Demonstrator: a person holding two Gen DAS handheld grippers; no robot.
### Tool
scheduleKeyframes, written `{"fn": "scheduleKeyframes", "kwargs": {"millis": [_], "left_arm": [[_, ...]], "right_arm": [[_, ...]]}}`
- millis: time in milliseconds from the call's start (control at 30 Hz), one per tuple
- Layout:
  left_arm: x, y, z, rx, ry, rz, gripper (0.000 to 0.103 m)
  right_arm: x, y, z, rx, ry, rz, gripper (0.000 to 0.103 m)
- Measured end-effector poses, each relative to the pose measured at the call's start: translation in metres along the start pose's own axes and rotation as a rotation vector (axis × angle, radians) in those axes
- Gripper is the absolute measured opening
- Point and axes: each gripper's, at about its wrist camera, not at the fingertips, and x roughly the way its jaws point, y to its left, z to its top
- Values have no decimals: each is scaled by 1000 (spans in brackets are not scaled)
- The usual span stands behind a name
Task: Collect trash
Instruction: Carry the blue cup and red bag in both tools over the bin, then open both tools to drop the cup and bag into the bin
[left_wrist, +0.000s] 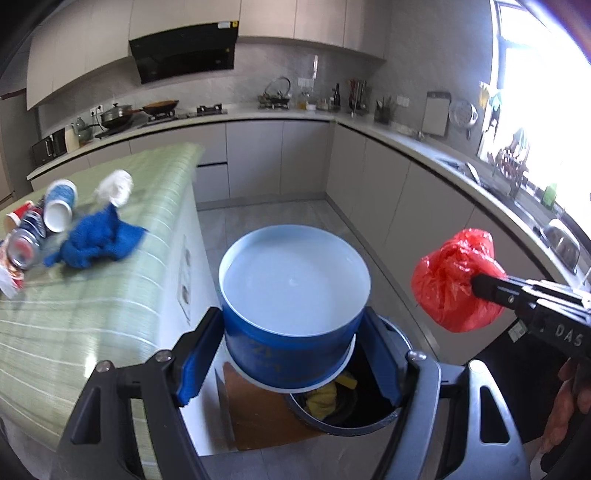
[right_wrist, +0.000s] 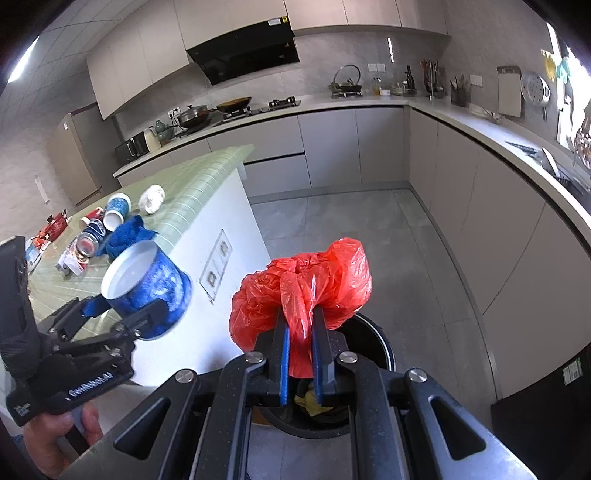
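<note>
Left gripper (left_wrist: 291, 354) clamped across a wide blue paper tub with a white inside (left_wrist: 293, 295), blue pads (left_wrist: 195, 360) pressing its wall on either side; tub empty, mouth tipped toward the camera. Right gripper (right_wrist: 301, 354) closed tight on a crumpled red plastic bag (right_wrist: 299, 284), a fold of the film pinched between the narrow blue pads (right_wrist: 283, 363), the bulk of the bag bunched beyond the tips.

Both loads held in the air above a round dark waste bin (right_wrist: 373, 339) standing on the grey tiled floor (right_wrist: 369, 236) beside the white end of the kitchen island. Yellow scraps (left_wrist: 325, 400) lying inside the bin. In the left wrist view the tub sits directly over the bin's near rim; the bag is off to the right, apart from the tub.

On the green striped island top (left_wrist: 110, 295): a crumpled blue cloth (left_wrist: 98, 240), a white wad of paper (left_wrist: 116, 188), a blue-and-white paper cup on its side (left_wrist: 59, 206), a crushed drinks can (left_wrist: 24, 249), a red paper cup (left_wrist: 18, 216) behind it. All clustered near one another, well apart from both grippers.

A bare hand (right_wrist: 62, 439) grips the left tool's handle, lower left of the right wrist view.
</note>
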Motion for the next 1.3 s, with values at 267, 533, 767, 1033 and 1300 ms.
{"fn": "scheduleKeyframes", "kwargs": {"millis": [267, 533, 767, 1033, 1300], "left_arm": [[51, -30, -35, 0, 100, -7, 75], [102, -40, -61, -17, 186, 15, 75], [138, -32, -86, -94, 311, 41, 89], [112, -33, -86, -96, 279, 104, 96], [82, -38, -62, -102, 222, 135, 96]], "right_arm": [[43, -34, -26, 24, 89, 30, 10], [103, -53, -45, 37, 184, 91, 10], [158, -65, -46, 48, 307, 129, 68], [149, -98, -27, 137, 242, 82, 99], [123, -90, -19, 121, 191, 20, 99]]}}
